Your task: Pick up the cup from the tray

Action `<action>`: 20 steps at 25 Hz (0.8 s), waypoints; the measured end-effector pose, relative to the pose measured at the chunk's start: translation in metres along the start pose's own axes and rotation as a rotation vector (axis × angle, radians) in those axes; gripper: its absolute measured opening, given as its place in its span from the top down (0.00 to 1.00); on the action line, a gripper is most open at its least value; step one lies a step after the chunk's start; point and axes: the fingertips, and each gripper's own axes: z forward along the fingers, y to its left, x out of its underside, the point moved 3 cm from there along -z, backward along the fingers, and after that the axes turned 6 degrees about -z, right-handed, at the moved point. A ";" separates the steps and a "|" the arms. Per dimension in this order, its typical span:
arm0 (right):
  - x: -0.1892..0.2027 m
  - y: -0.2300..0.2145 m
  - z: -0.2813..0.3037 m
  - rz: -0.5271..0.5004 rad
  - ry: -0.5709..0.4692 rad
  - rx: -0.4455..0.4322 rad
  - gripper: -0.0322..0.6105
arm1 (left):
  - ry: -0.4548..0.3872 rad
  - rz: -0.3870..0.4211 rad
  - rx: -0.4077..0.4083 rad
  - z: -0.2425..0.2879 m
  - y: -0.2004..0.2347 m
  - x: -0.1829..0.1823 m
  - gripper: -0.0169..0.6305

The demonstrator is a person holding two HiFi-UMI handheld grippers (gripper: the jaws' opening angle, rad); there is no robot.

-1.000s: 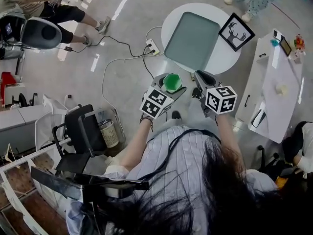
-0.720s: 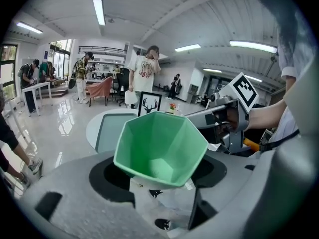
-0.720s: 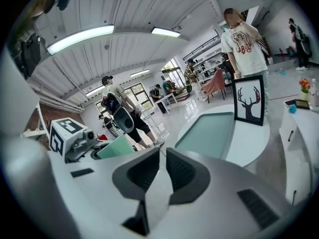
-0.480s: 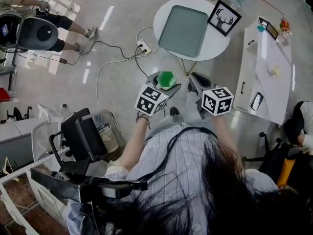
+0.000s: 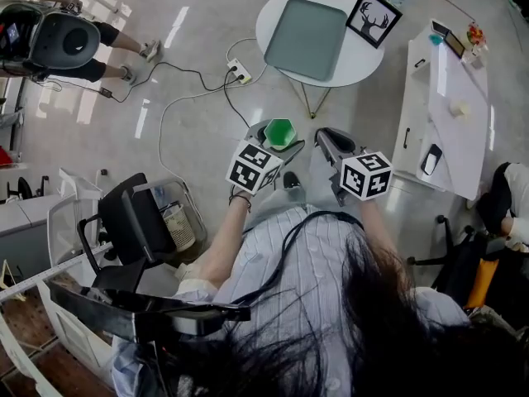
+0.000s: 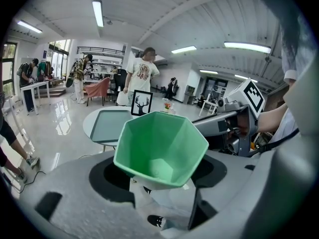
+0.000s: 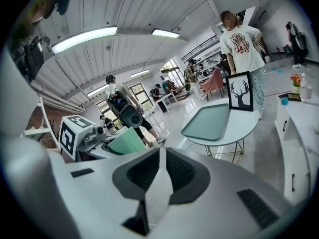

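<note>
Left hand-held gripper (image 5: 275,145) grips green cup (image 6: 162,148); tray (image 5: 307,26) far ahead on round counter (image 5: 364,60). Right hand-held gripper (image 7: 160,156) closed, empty. Hold cup upright, squeeze steady.

Hair (image 5: 388,321): long, dark, in loose strands over the shoulders and the back.
Shirt (image 5: 310,259): light, with thin blue-grey stripes running along the body.
Sleeve (image 5: 192,286): pale, and it ends near the elbow.
Cord (image 5: 287,251): thin and black, in one long curve across the shirt.
Wrist band (image 5: 240,198): a narrow dark band at the left wrist.
Left gripper (image 5: 279,136): grey moulded body with a black rounded hollow round pale jaws.
Right gripper (image 5: 324,136): the same grey body with black hollows and pale jaws.
Left marker cube (image 5: 254,169): white, with a black square pattern on each face.
Right marker cube (image 5: 366,175): white, with the same kind of black patterns.
</note>
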 end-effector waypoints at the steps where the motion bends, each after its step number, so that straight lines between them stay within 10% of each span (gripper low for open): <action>1: 0.002 0.002 -0.001 -0.003 0.004 -0.005 0.86 | 0.000 -0.003 0.000 0.000 0.000 0.001 0.46; 20: 0.013 0.013 -0.025 -0.032 0.005 -0.020 0.86 | 0.021 0.039 0.035 0.010 -0.019 -0.003 0.46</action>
